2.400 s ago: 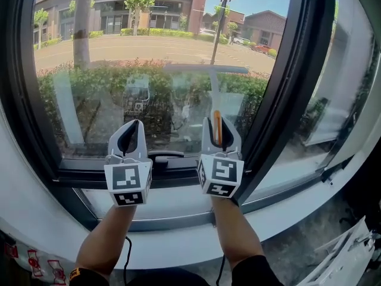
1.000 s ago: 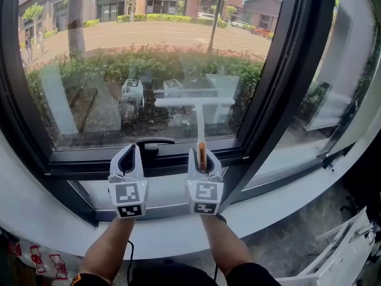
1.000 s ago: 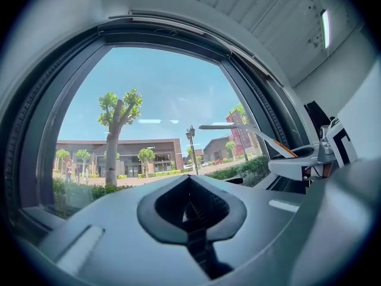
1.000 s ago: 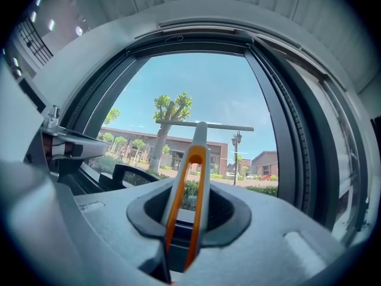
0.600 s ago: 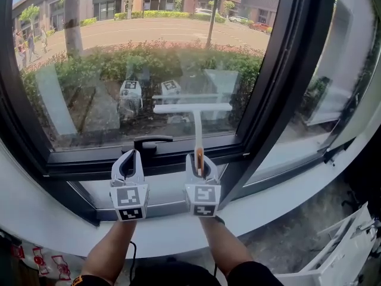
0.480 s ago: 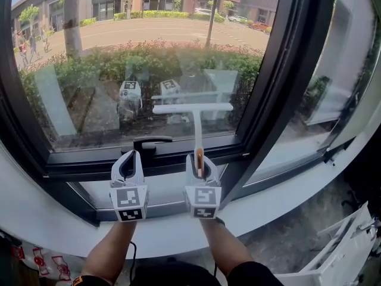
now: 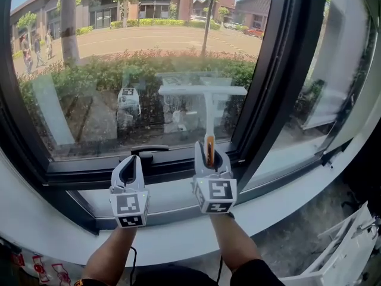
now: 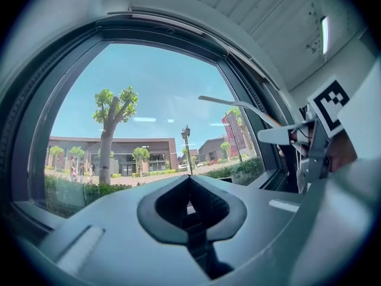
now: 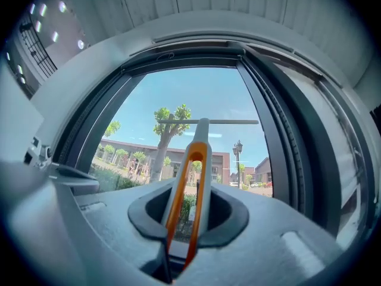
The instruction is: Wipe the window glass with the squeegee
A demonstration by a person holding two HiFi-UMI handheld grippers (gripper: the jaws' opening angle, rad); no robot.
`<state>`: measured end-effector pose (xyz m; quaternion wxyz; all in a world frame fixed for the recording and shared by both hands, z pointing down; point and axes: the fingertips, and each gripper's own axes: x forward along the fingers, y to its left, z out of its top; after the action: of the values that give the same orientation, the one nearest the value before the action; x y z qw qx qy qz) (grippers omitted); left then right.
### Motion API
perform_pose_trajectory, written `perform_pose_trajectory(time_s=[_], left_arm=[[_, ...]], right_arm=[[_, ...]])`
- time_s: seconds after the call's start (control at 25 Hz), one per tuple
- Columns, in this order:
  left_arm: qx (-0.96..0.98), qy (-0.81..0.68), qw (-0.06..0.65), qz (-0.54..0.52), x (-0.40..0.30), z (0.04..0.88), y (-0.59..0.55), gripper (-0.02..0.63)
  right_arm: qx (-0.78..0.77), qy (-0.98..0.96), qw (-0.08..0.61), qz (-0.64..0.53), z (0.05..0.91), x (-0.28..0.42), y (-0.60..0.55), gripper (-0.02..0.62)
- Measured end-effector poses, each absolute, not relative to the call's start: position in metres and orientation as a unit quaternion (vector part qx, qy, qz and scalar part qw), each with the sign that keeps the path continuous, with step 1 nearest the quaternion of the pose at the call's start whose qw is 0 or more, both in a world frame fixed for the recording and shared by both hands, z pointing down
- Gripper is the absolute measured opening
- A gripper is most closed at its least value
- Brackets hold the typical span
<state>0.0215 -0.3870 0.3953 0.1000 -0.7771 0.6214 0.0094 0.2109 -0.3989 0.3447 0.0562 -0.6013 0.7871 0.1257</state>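
While black handle (image 7: 149, 151) sits low center, my right gripper (image 7: 209, 151) pinches white-orange squeegee (image 7: 205, 91), blade level; left gripper (image 7: 130, 164) closed, empty.

We look down on a white window sill (image 7: 172, 243) that runs under the dark window frame (image 7: 77, 174), which sits directly on it. Below the sill, at the right, grey floor (image 7: 297, 249) carries a white object (image 7: 348, 246).
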Motion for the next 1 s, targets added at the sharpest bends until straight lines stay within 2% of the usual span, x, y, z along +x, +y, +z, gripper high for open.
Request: perform_pose_trajectory(time_s=[0.48,1.0], left_arm=[[-0.777,0.618,0.116,0.042,0.039,0.348,-0.383,0.006],[-0.767,0.619,0.152,0.071,0.042,0.294,-0.386,0.006]], right_arm=[[-0.579,0.789,0.098,0.179,0.205,0.247,-0.423,0.058],[-0.569,0.801,0.086,0.165,0.185,0.252,-0.442,0.058]])
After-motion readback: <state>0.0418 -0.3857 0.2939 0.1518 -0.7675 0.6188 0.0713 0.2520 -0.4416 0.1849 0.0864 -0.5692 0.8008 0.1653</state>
